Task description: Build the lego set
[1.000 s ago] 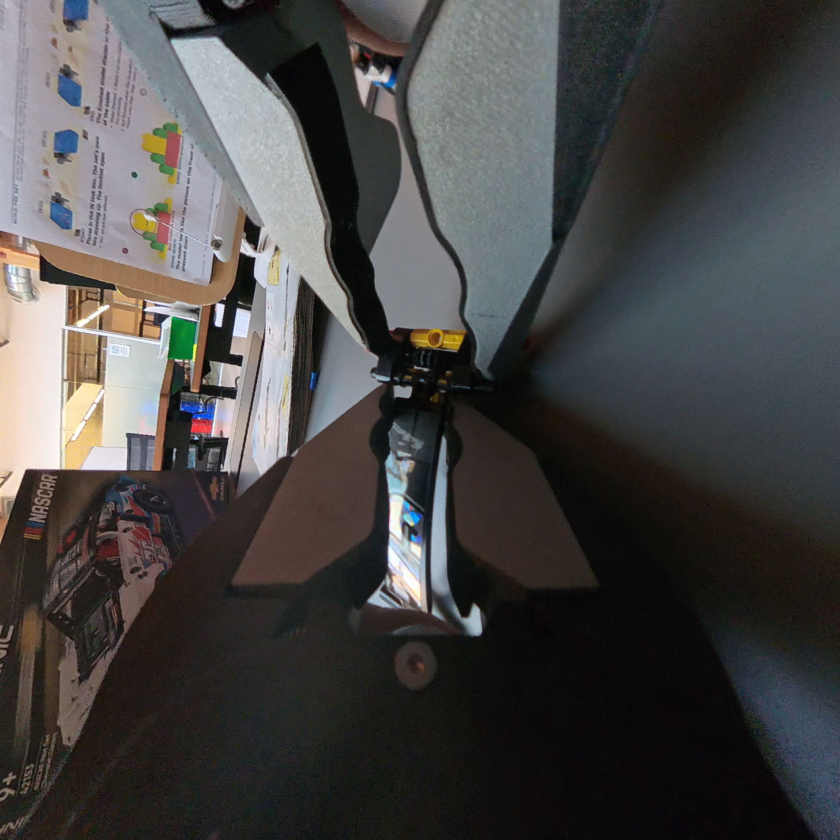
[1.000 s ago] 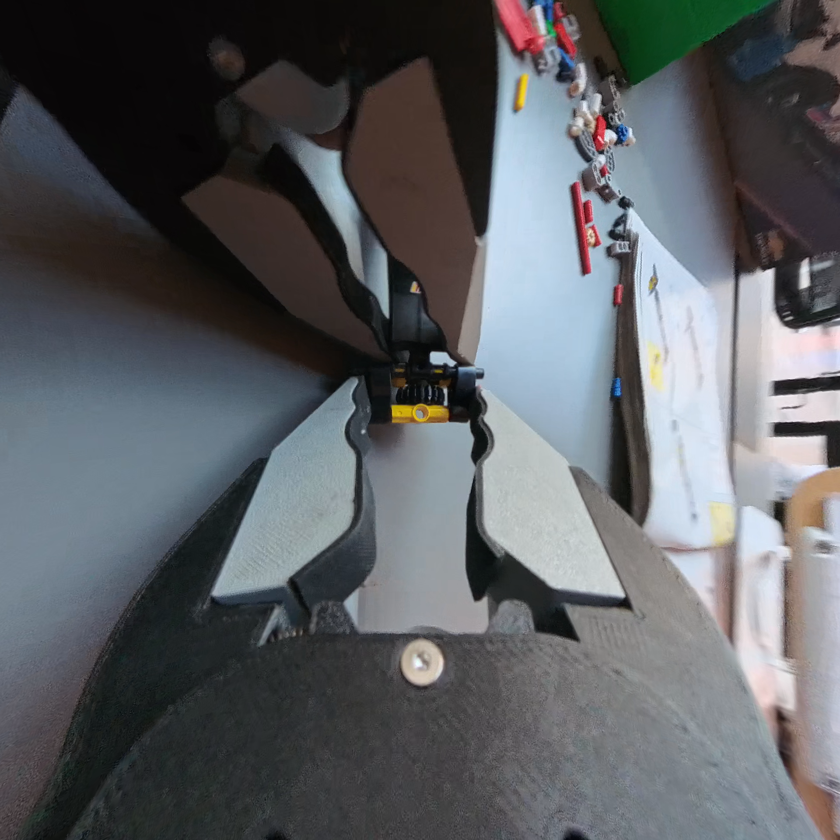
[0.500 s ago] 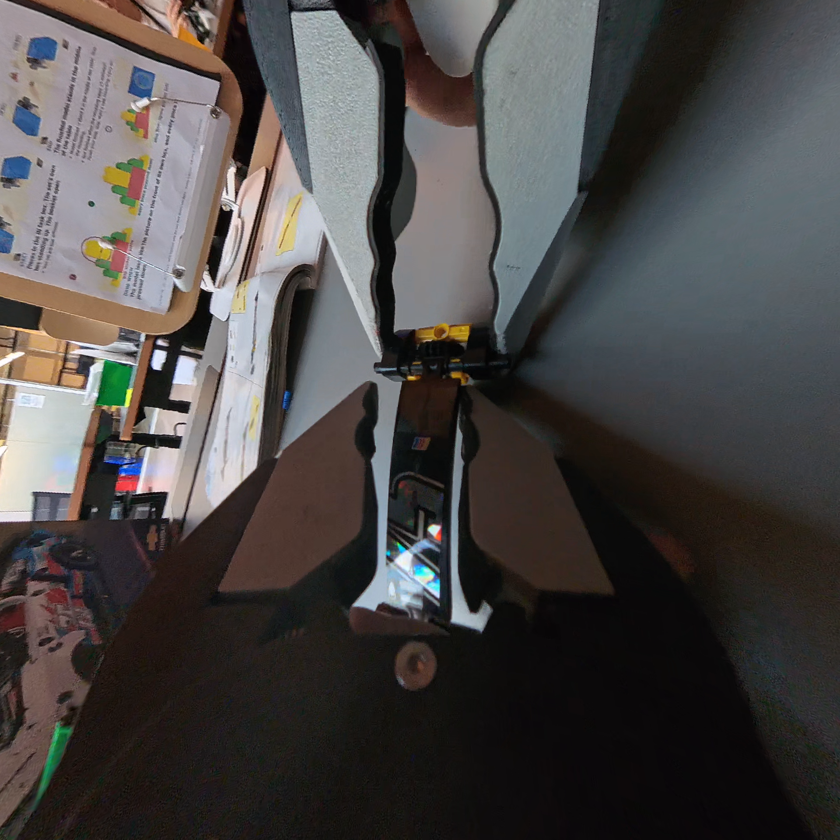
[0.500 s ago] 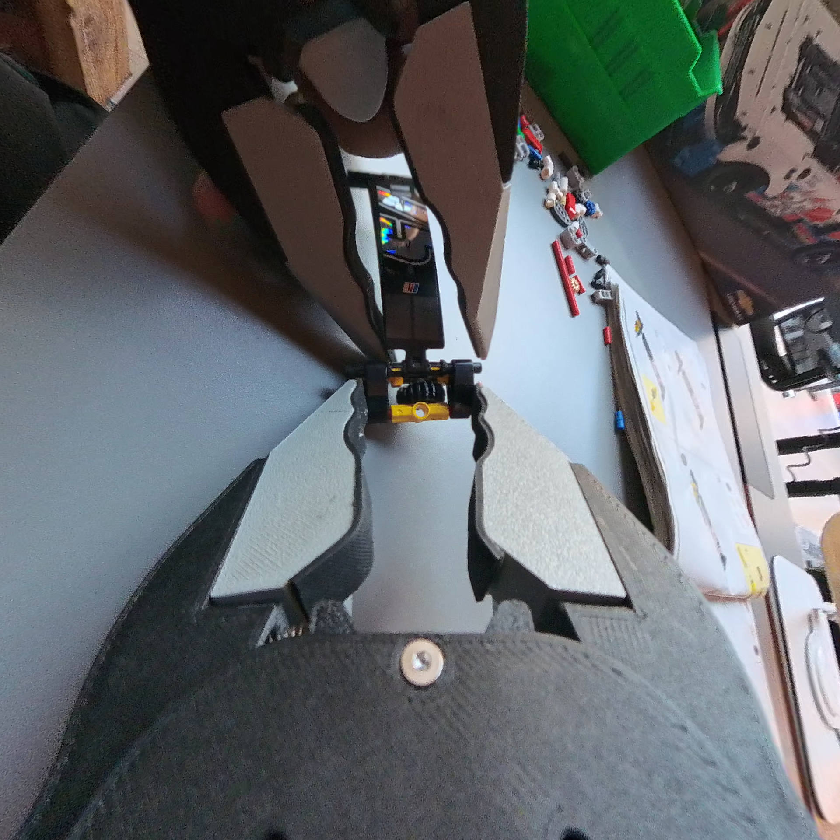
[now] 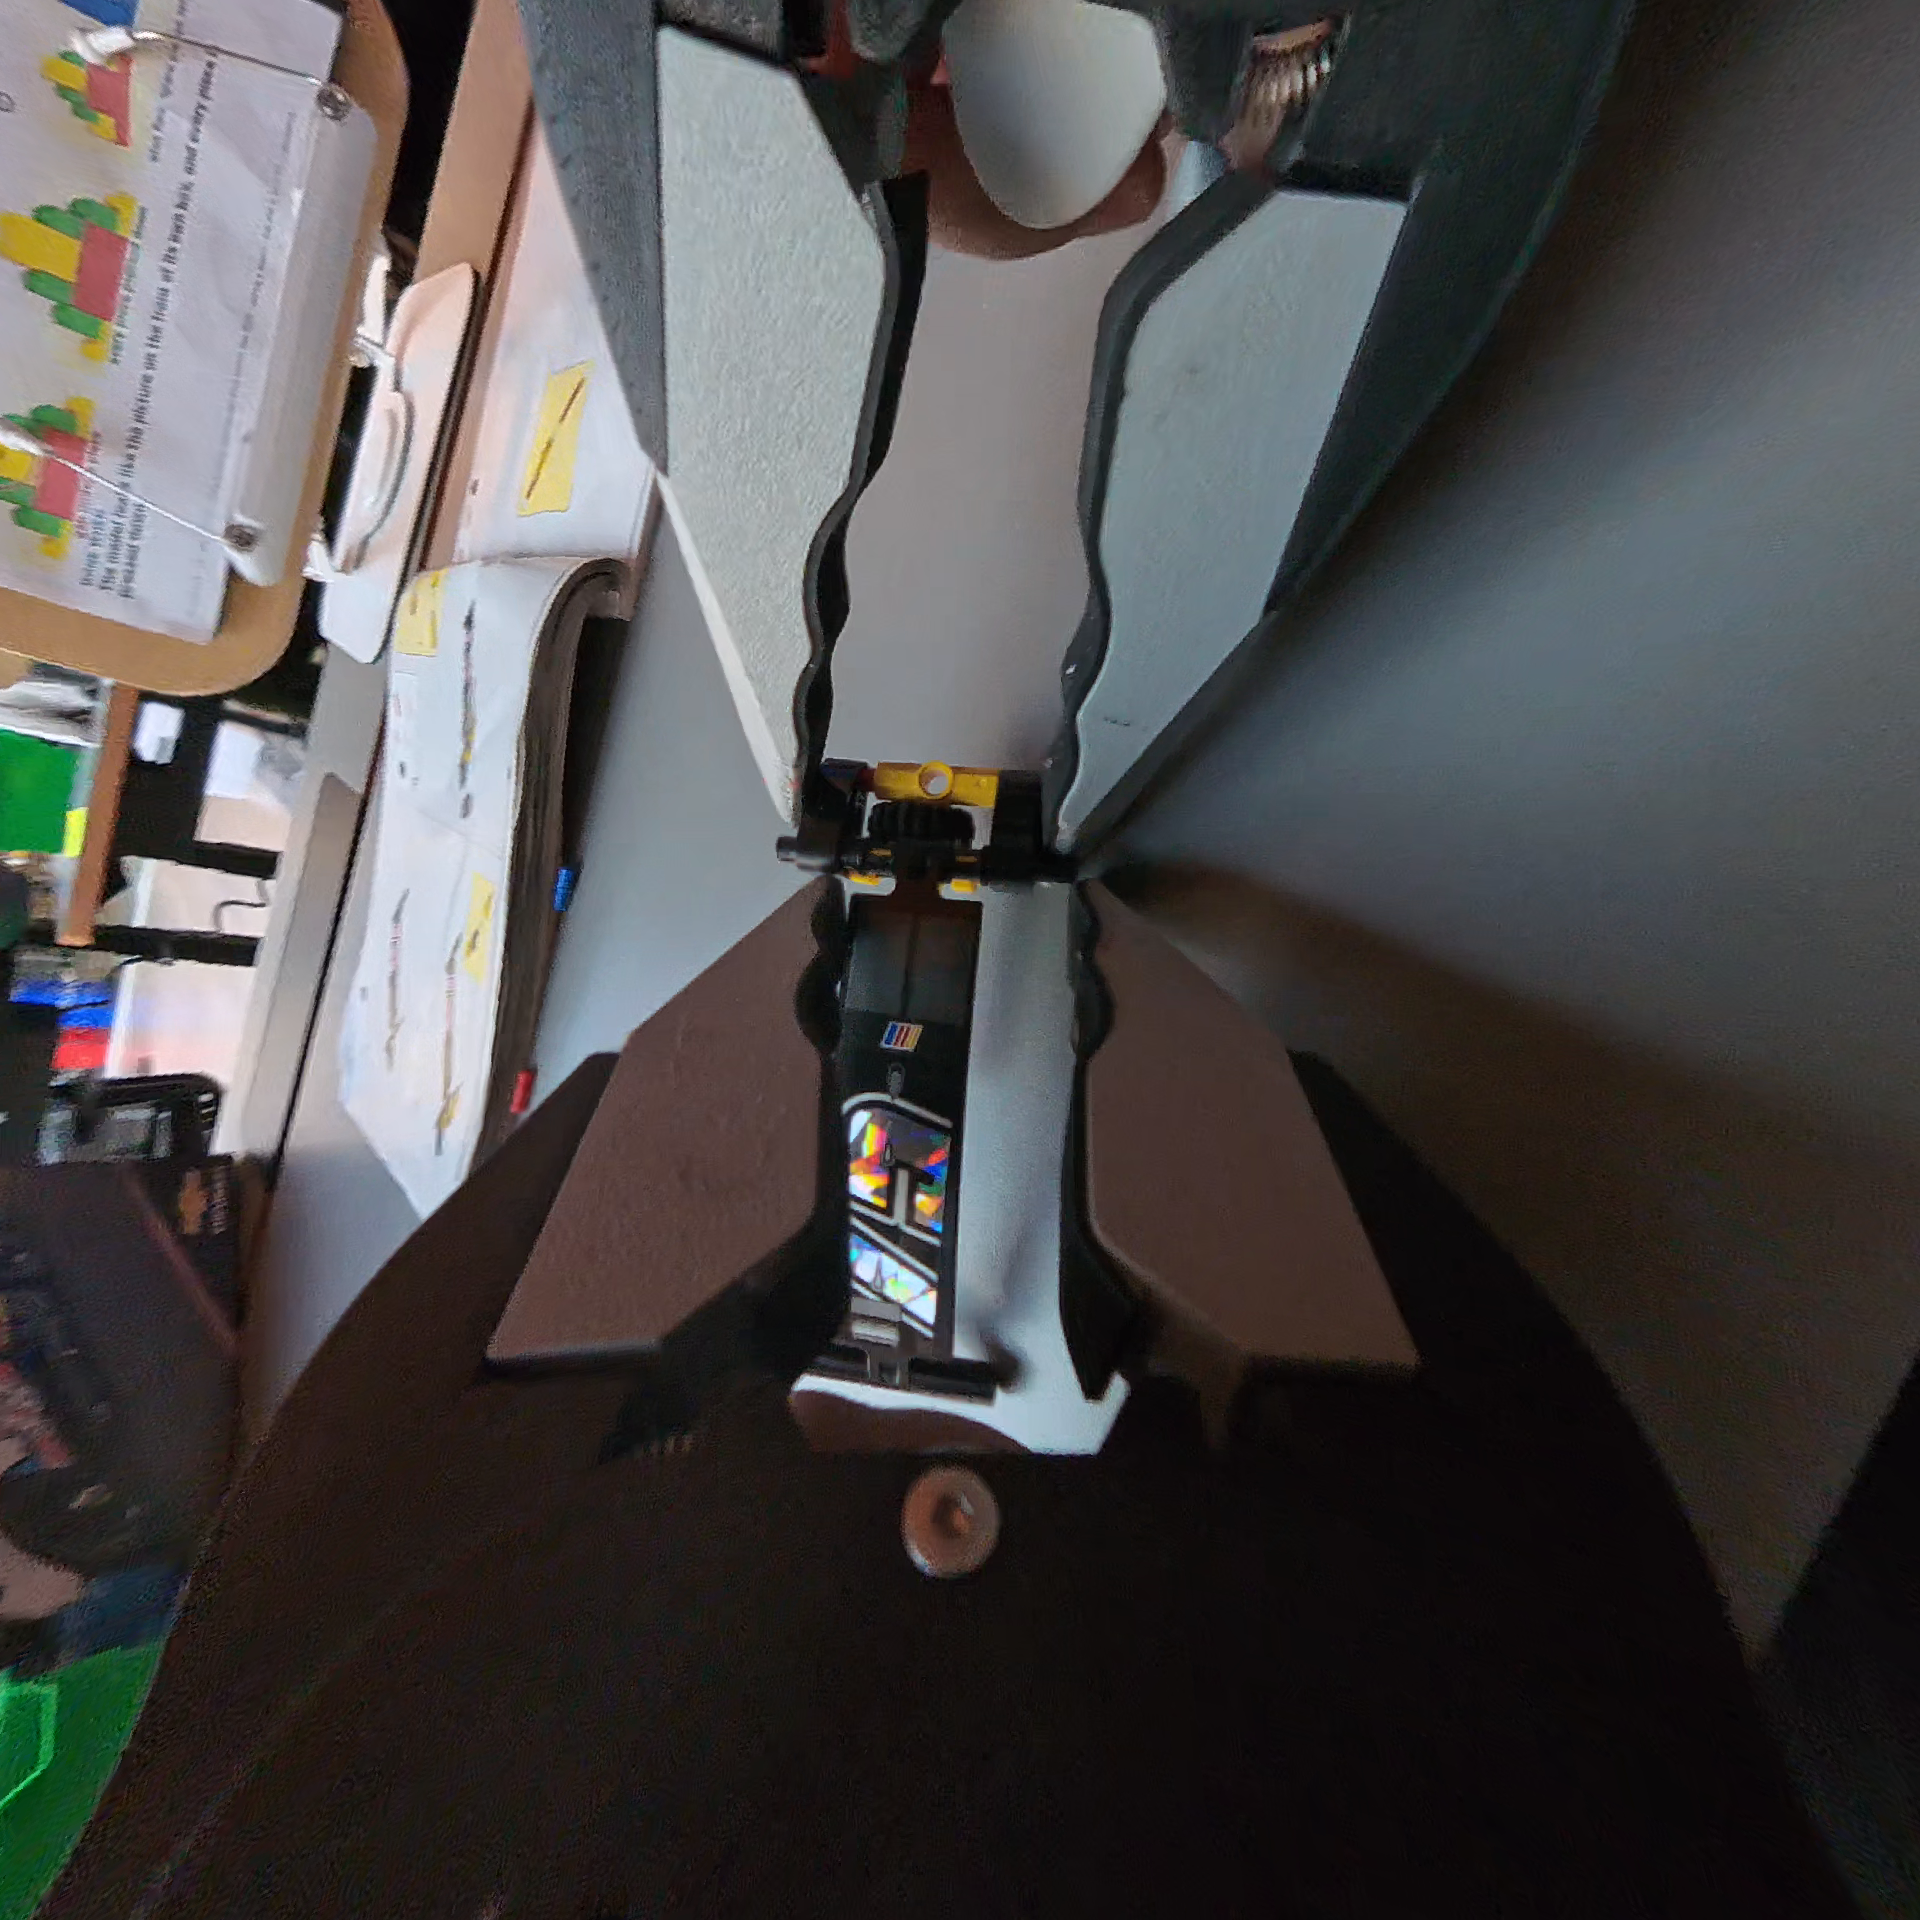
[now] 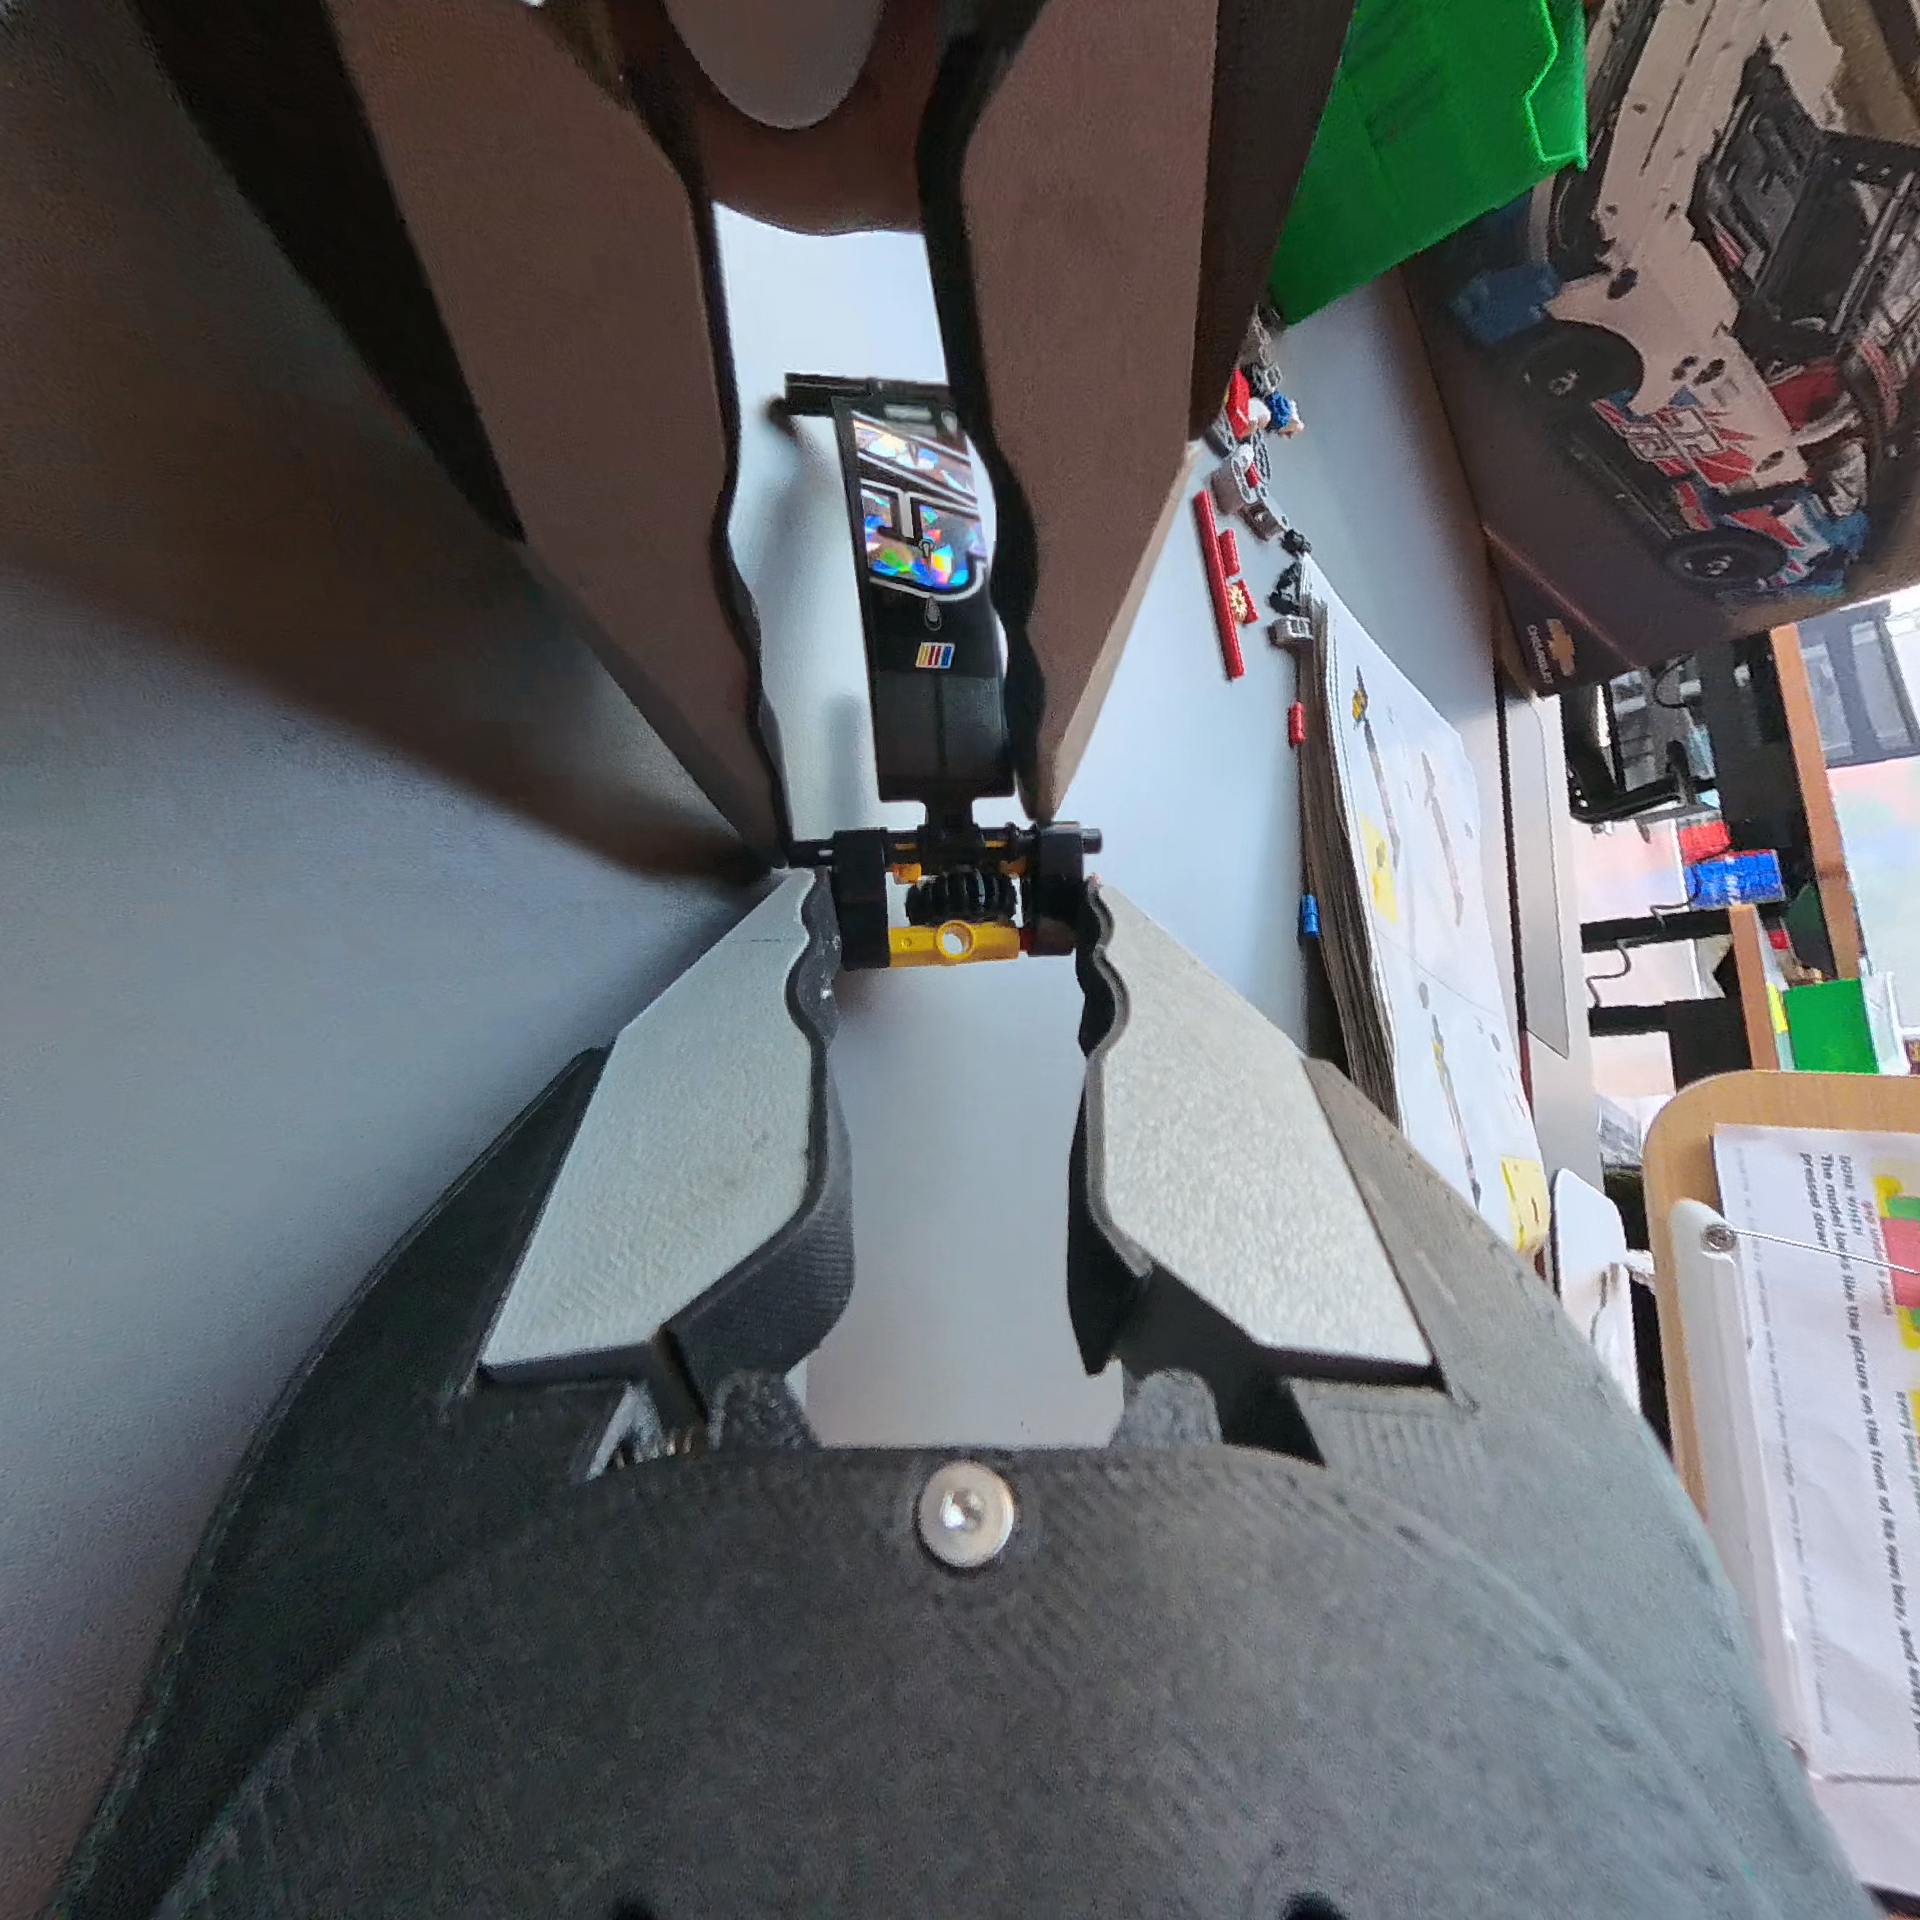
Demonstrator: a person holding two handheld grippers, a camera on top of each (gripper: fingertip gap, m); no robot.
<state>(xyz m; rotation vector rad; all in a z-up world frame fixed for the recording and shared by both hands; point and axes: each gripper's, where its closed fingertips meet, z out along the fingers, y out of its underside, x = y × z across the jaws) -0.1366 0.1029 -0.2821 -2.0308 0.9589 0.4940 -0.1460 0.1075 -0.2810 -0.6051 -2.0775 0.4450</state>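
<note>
1. The right gripper (image 6: pixel 951 935) has its fingers clamped on the black and yellow toy-brick gear assembly (image 6: pixel 951 899), pads pressing on both black end pieces.
2. The left gripper (image 5: pixel 951 894) faces it with fingers spread; the long black panel with a shiny sticker (image 5: pixel 904 1122) lies between them, clear of one pad.
3. The assembly hangs above the grey table (image 6: pixel 260 935), near an open instruction booklet (image 6: pixel 1403 862).
</note>
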